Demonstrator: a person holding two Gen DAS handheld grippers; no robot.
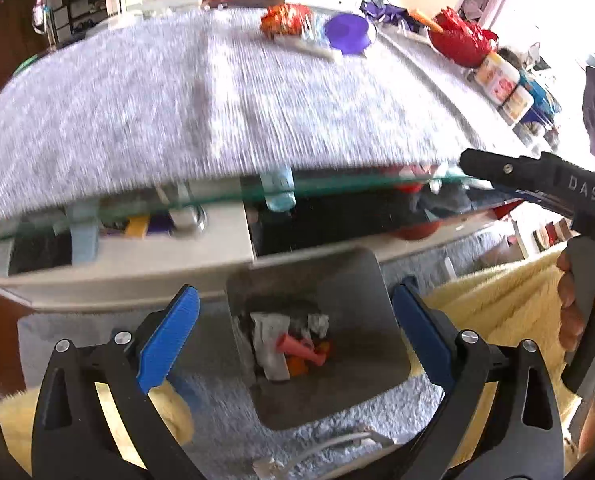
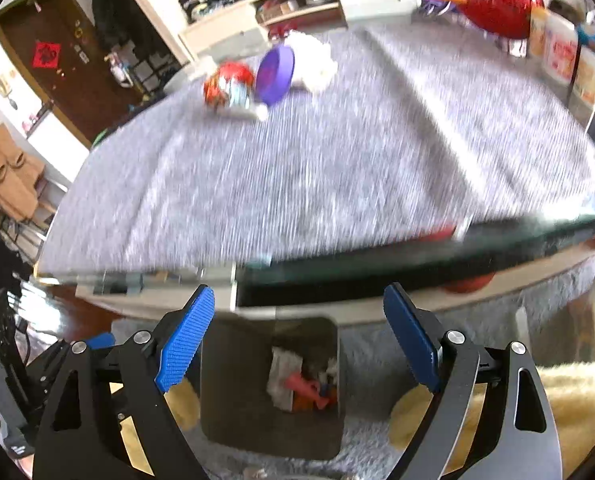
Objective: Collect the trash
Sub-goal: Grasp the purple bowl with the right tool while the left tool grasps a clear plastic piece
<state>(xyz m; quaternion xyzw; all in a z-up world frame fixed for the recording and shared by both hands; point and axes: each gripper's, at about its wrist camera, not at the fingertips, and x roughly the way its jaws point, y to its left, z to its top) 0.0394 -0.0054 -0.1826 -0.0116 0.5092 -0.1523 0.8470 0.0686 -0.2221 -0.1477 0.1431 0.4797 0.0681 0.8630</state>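
Observation:
A grey bin (image 1: 361,280) stands on the floor below the table's front edge, holding white wrappers and a pink tube (image 1: 299,348); it also shows in the right wrist view (image 2: 237,380). My left gripper (image 1: 295,316) is open and empty above the bin. My right gripper (image 2: 299,332) is open and empty above the bin too. On the far side of the grey-clothed table lie a red-orange foil wrapper (image 1: 285,20), a purple lid (image 1: 347,32) and a white crumpled tissue (image 2: 313,60). The wrapper (image 2: 227,86) and lid (image 2: 275,76) show in the right wrist view.
The table has a glass top (image 1: 137,212) over a white frame with drawers. A red foil bag (image 1: 461,40) and several jars (image 1: 497,78) stand at the table's right. A yellow fluffy rug (image 1: 497,296) lies beside the bin. My right gripper's body (image 1: 537,184) juts in at the right.

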